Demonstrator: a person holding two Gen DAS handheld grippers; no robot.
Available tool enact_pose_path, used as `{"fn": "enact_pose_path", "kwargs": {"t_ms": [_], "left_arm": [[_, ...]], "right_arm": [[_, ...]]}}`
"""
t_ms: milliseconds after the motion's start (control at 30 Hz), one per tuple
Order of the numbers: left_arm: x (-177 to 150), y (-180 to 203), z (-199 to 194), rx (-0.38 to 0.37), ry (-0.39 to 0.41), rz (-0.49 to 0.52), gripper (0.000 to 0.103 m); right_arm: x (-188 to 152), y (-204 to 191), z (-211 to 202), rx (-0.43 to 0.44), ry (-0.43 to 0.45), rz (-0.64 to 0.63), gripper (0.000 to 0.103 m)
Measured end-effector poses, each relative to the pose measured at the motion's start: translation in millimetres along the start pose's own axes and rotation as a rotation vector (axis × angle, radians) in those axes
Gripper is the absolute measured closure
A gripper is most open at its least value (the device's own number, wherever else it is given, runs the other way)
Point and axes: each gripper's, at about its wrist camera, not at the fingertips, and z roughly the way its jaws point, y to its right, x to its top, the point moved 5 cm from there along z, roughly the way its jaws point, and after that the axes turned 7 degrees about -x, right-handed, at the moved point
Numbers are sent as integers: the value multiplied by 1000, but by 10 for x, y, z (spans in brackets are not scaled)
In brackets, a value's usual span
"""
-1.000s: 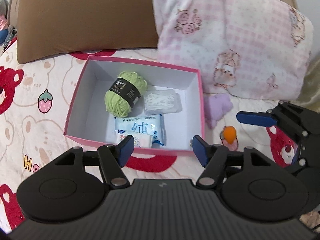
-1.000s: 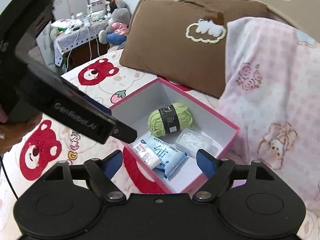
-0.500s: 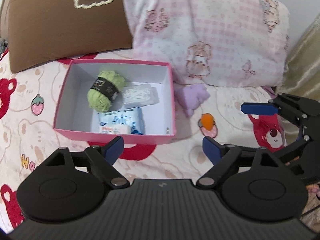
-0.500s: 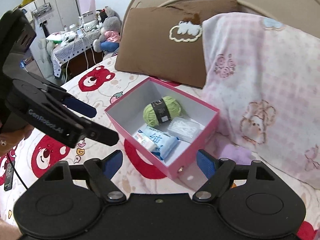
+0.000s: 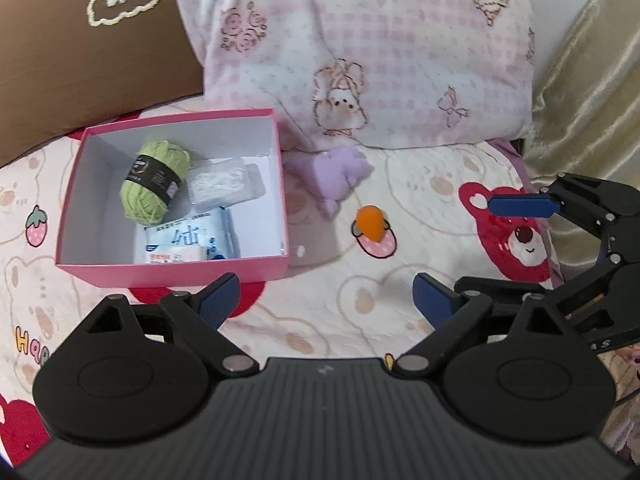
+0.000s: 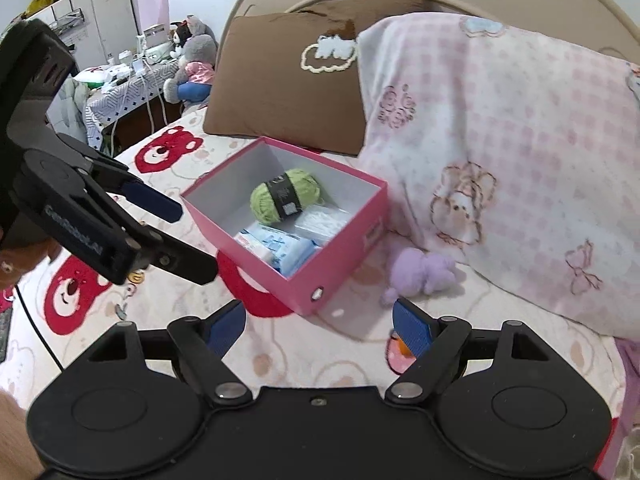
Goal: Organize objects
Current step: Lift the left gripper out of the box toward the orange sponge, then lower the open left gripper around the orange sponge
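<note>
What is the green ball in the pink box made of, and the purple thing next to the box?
The green ball looks like soft wool or acrylic yarn: wound strands show, with a black paper band around it. The purple thing looks like fuzzy plush fabric, matte and fluffy. The pink box seems to be smooth cardboard, white inside.

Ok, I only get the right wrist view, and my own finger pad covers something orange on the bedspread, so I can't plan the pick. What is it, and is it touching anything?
Observer: In the left wrist view it is a small rounded orange object. It lies alone on the bedspread, apart from the purple plush and the pink box.
Operator: Any room left in the box?
Observer: Yes. There is a bare strip of floor along the wall nearest the plush, beside the tissue pack.
</note>
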Motion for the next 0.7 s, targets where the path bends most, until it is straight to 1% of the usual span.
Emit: {"fn": "enact_pose_path", "kwargs": {"t_ms": [133, 267, 400, 467, 567, 700], "left_arm": [[-48, 151, 96, -9, -23, 58, 9], [-74, 258, 215, -23, -43, 71, 9], [-74, 330, 352, -43, -46, 80, 9], [-43, 358, 406, -82, -23, 70, 9], [15, 383, 510, -111, -7, 45, 9], [57, 438, 685, -123, 10, 42, 9]], "right_arm": [[-151, 122, 22, 3, 9, 16, 19], [-281, 219, 73, -10, 38, 19, 19], [-397, 289, 174, -18, 70, 18, 19], [-454, 315, 237, -24, 89, 12, 19], [-538, 351, 346, -41, 114, 0, 19], [-641, 384, 486, -64, 167, -22, 19]]}}
